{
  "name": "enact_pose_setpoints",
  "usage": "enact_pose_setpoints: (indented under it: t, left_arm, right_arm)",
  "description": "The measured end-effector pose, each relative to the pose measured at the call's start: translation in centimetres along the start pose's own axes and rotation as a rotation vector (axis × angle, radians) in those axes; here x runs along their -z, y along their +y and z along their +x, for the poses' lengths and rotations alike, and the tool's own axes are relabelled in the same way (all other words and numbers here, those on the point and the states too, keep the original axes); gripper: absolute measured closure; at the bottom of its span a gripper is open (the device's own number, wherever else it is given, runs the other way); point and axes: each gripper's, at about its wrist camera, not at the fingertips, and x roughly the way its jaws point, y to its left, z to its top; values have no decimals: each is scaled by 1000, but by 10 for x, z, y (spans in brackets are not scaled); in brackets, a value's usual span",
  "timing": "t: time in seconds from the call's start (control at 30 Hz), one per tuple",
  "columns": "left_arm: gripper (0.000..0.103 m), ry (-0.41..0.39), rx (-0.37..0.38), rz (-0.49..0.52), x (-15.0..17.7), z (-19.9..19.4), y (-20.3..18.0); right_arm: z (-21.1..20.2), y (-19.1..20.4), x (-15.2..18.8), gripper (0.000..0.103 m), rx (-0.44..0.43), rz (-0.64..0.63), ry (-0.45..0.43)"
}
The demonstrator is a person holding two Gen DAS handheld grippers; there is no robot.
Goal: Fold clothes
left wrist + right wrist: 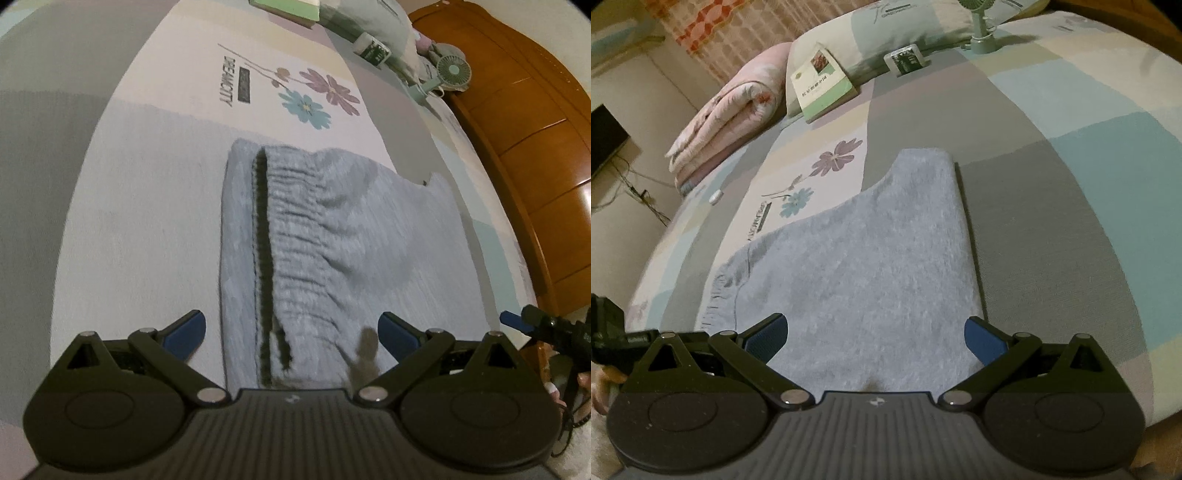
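A pair of light blue fleece shorts [332, 236] lies flat on the bed, its gathered elastic waistband with a dark opening [264, 258] facing the left wrist view. My left gripper [291, 332] hovers open just over the waistband end, nothing between its blue pads. In the right wrist view the same shorts [871, 266] stretch away with one leg pointing to the far side. My right gripper [875, 341] is open above the near hem, holding nothing. The right gripper's tip [517, 321] shows at the right edge of the left view.
The bedsheet [1052, 221] has grey, teal and floral patches. A green book [822, 88], a small dark box [907, 61] and a little green fan [982, 26] sit near the pillows. A folded pink quilt [727, 118] lies at left. A wooden headboard [535, 129] stands at right.
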Motion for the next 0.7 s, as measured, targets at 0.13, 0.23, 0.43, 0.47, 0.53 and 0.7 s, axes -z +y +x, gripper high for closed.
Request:
enact_pose_setpoints:
  t: [0.13,0.23,0.43,0.47,0.53,0.7]
  left_arm:
    - [4,16,22,-22,-1,-1,3]
    - [4,23,31,-31,-1,-1,4]
    - [4,30,40,-33,-2,1,6]
    - [4,31,41,-32,-3,2,6]
    - [4,35,35,-24,-6,4,4]
    - [4,45,8,4,-13,11,-4]
  right_arm:
    - [5,-14,-3,0,-3,52,33]
    - [7,-25,-4,0,-19,104,50]
    - [5,-41,2,0,-86,209,72]
    - [7,-44,2,0,-92,214,79]
    - [13,-49,1,0,-97,226,93]
    - [28,-59,-7,0,-138,252,101]
